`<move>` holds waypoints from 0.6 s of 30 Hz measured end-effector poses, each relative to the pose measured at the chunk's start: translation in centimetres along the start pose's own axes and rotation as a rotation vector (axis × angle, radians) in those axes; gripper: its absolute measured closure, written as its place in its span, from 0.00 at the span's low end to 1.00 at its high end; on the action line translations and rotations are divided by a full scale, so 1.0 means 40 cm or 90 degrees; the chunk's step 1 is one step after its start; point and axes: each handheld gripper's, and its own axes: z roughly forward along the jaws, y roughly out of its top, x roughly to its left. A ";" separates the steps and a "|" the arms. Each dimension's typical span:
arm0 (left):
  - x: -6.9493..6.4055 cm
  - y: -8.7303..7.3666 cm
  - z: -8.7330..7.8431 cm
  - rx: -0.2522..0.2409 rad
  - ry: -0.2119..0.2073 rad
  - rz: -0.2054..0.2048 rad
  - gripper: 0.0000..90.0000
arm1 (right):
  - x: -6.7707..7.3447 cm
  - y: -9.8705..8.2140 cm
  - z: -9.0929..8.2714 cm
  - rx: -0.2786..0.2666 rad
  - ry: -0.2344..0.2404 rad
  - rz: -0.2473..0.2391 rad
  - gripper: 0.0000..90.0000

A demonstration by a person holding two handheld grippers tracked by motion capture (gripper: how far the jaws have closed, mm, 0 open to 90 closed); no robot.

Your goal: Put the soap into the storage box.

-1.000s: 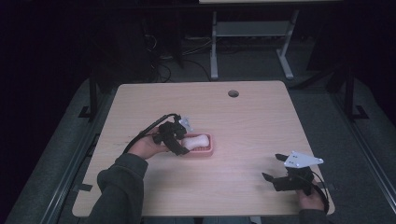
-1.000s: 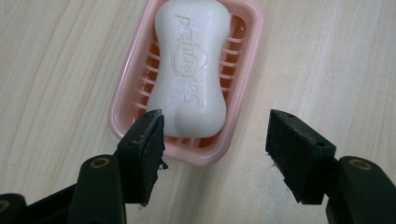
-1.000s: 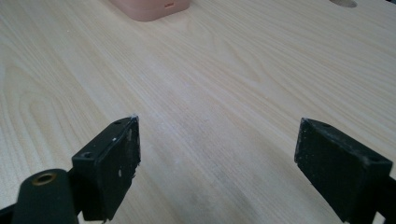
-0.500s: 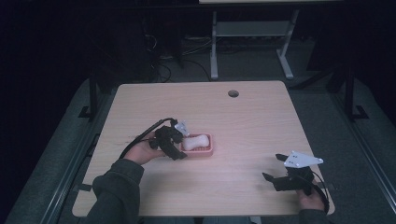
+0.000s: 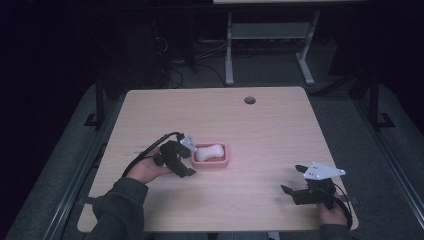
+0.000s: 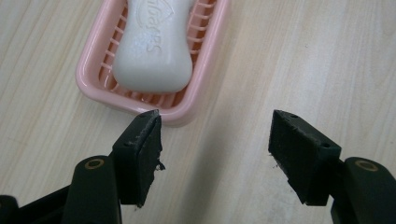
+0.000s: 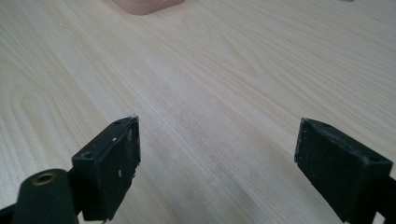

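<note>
A pink slotted soap dish (image 5: 223,162) sits left of the table's middle with a white bar of soap (image 5: 209,151) lying in it. My left gripper (image 5: 189,160) stands open just left of the dish, held by a hand in a dark sleeve. In the left gripper view, the gripper (image 6: 215,140) is open, its left jaw close to the dish's near rim (image 6: 88,79), with nothing between the jaws; the soap (image 6: 154,46) lies beyond them. My right gripper (image 5: 292,179) rests open near the front right corner. In its own view, the right gripper (image 7: 217,149) spans bare wood.
The wooden table (image 5: 280,135) has a round cable hole (image 5: 249,100) near its far edge. A sliver of the pink dish (image 7: 147,5) shows at the top of the right gripper view. A cable (image 5: 145,152) trails from the left gripper. Dark floor and a desk frame lie beyond.
My left gripper has drawn back a little from the dish, toward the person. The soap stays in the dish. The right gripper has not moved.
</note>
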 end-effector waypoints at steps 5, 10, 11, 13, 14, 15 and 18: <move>-0.011 -0.019 -0.005 -0.001 0.004 -0.003 0.37 | 0.000 -0.001 0.001 0.003 -0.001 0.000 0.15; -0.024 -0.038 -0.010 -0.006 0.012 -0.004 0.36 | 0.000 -0.001 0.002 0.006 -0.003 0.002 0.15; -0.026 -0.040 -0.012 -0.005 0.010 -0.006 0.36 | 0.000 -0.001 0.003 0.006 -0.003 0.002 0.15; -0.031 -0.048 -0.015 -0.009 0.011 -0.009 0.35 | 0.001 -0.001 0.003 0.005 -0.003 0.006 0.15; -0.032 -0.051 -0.016 -0.011 0.014 -0.005 0.35 | 0.001 -0.001 0.003 0.006 -0.003 0.006 0.15; -0.034 -0.054 -0.017 -0.012 0.013 -0.009 0.35 | 0.001 -0.001 0.003 0.006 -0.003 0.006 0.15; -0.041 -0.064 -0.018 -0.012 0.013 -0.009 0.34 | 0.001 -0.001 0.003 0.009 -0.005 0.002 0.15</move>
